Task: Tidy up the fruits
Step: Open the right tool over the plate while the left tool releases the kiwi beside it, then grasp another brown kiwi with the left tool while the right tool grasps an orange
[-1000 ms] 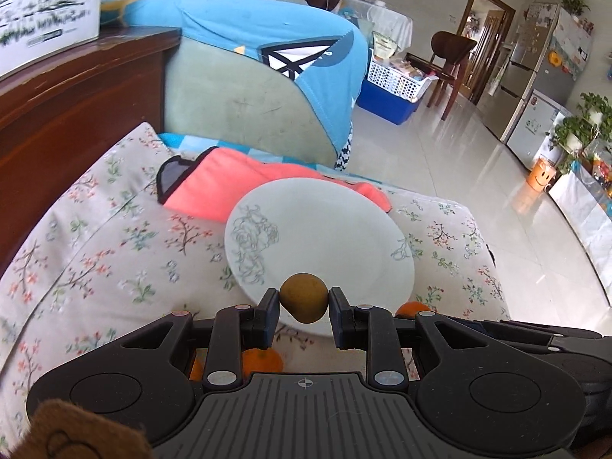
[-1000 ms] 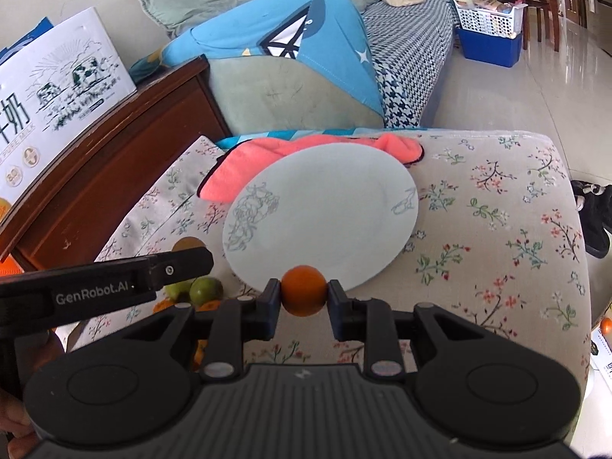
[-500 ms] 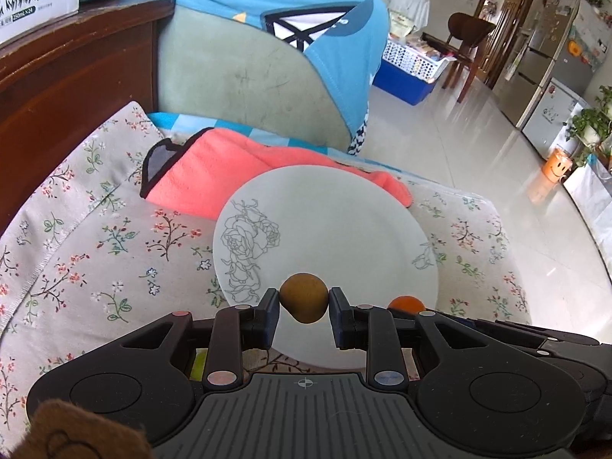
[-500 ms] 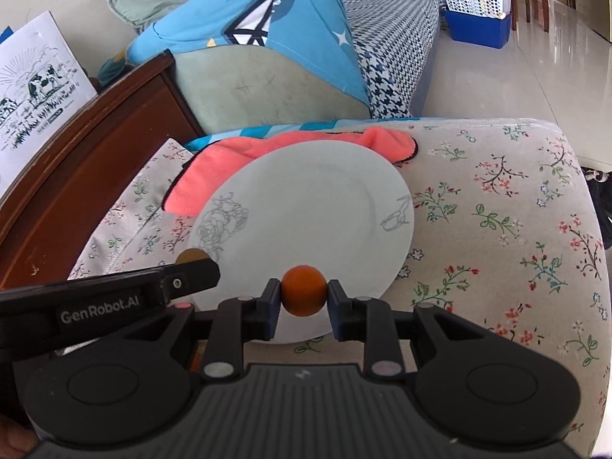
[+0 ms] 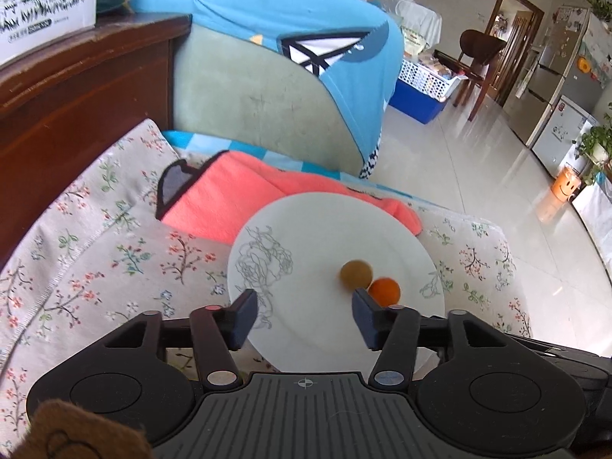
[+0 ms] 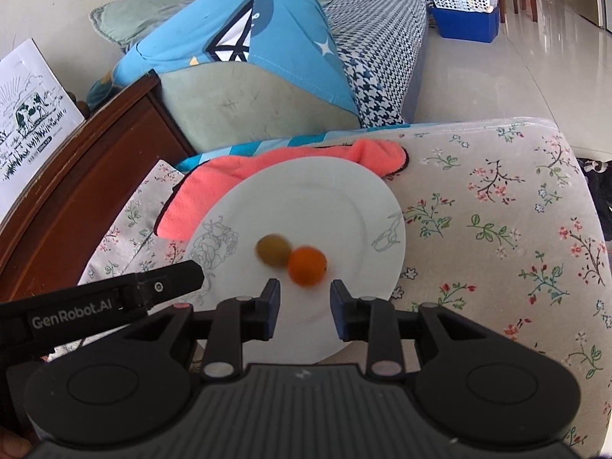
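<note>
Our left gripper [image 5: 302,315] and right gripper [image 6: 303,304] are both spread apart, holding nothing. The brown fruit [image 6: 272,249] and orange fruit [image 6: 307,266] — round, pointing no way — sit touching mid-frame on the white plate [image 6: 344,191].

Pink cloth [image 5: 233,195] on floral cushion [image 6: 497,206]

Left tool [image 5: 302,315] open; brown fruit [image 5: 355,273], orange fruit [image 5: 384,290] touching on plate [image 5: 306,229].

Motion-blurred just ahead of the fingertips: brown-green fruit [image 6: 272,249] and orange fruit [image 6: 307,266]; near plate rim [image 6: 325,355] hidden behind gripper body.
</note>
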`<move>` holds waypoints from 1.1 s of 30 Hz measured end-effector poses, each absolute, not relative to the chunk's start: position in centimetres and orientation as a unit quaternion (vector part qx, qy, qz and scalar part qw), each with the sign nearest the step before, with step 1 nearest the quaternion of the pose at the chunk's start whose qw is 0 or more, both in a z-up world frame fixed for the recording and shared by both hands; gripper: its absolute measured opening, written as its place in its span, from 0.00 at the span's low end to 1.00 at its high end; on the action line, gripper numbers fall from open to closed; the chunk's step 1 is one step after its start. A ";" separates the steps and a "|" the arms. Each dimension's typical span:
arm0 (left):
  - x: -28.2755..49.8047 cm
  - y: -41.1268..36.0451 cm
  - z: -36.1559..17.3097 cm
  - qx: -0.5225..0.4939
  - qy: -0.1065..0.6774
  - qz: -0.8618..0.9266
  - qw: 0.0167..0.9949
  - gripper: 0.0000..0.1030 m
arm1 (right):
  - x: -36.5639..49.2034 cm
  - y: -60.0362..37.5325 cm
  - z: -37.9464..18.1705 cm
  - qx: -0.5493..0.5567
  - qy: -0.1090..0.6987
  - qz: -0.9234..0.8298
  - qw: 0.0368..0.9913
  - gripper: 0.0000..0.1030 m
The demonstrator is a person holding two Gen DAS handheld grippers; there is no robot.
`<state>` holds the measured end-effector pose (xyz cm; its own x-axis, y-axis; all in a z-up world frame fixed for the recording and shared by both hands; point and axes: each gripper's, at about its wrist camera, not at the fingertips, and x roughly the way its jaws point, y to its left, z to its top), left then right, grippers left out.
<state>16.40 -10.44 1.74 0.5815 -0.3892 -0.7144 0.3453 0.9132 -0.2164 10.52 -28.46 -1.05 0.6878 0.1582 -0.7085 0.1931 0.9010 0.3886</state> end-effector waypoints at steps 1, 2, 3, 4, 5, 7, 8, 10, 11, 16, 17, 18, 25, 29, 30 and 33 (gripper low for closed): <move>16.4 -10.3 1.9 -0.028 0.407 -0.206 0.890 0.55 | 10.5 -28.4 -0.9 0.221 0.394 -0.010 0.892 0.30; 16.4 -10.2 2.1 -0.028 0.405 -0.206 0.890 0.56 | 10.5 -28.4 -0.7 0.218 0.393 -0.009 0.893 0.30; 16.4 -10.0 2.3 -0.029 0.403 -0.205 0.892 0.57 | 10.5 -28.3 -0.6 0.217 0.393 -0.008 0.894 0.30; 16.4 -9.8 2.4 -0.030 0.402 -0.202 0.893 0.60 | 10.5 -28.3 -0.6 0.217 0.393 -0.007 0.894 0.31; 16.4 -9.6 2.5 -0.032 0.402 -0.198 0.894 0.61 | 10.5 -28.2 -0.6 0.217 0.394 -0.006 0.893 0.32; 16.5 -9.2 2.7 -0.036 0.403 -0.193 0.894 0.63 | 10.4 -28.0 -0.6 0.214 0.396 -0.002 0.893 0.32; 16.5 -9.0 2.7 -0.036 0.404 -0.192 0.894 0.63 | 10.3 -28.0 -0.6 0.212 0.397 -0.002 0.893 0.32; 16.6 -8.6 2.8 -0.036 0.408 -0.188 0.893 0.64 | 10.2 -27.8 -0.6 0.208 0.400 0.000 0.892 0.33; 16.5 -8.4 2.9 -0.036 0.410 -0.187 0.892 0.65 | 10.2 -27.8 -0.7 0.208 0.402 0.000 0.892 0.33; 15.8 -6.9 3.2 -0.041 0.415 -0.178 0.891 0.67 | 9.5 -27.6 -0.7 0.207 0.408 0.005 0.889 0.33; 15.7 -6.6 3.2 -0.043 0.414 -0.175 0.892 0.67 | 9.3 -27.6 -0.6 0.207 0.408 0.005 0.889 0.33; 15.6 -6.3 3.2 -0.043 0.415 -0.173 0.892 0.68 | 9.1 -27.6 -0.6 0.207 0.408 0.005 0.889 0.33; 14.8 -4.6 2.9 -0.047 0.419 -0.160 0.893 0.68 | 8.6 -28.3 -1.3 0.214 0.414 0.001 0.885 0.33; 14.6 -4.0 3.0 -0.040 0.416 -0.157 0.895 0.68 | 8.2 -28.0 -1.2 0.211 0.416 0.007 0.885 0.33; 14.4 -3.8 3.0 -0.037 0.416 -0.156 0.895 0.68 | 8.0 -27.8 -1.2 0.212 0.416 0.008 0.884 0.33; 13.7 -3.2 2.9 -0.038 0.419 -0.156 0.894 0.70 | 7.5 -27.5 -1.1 0.218 0.417 0.015 0.882 0.33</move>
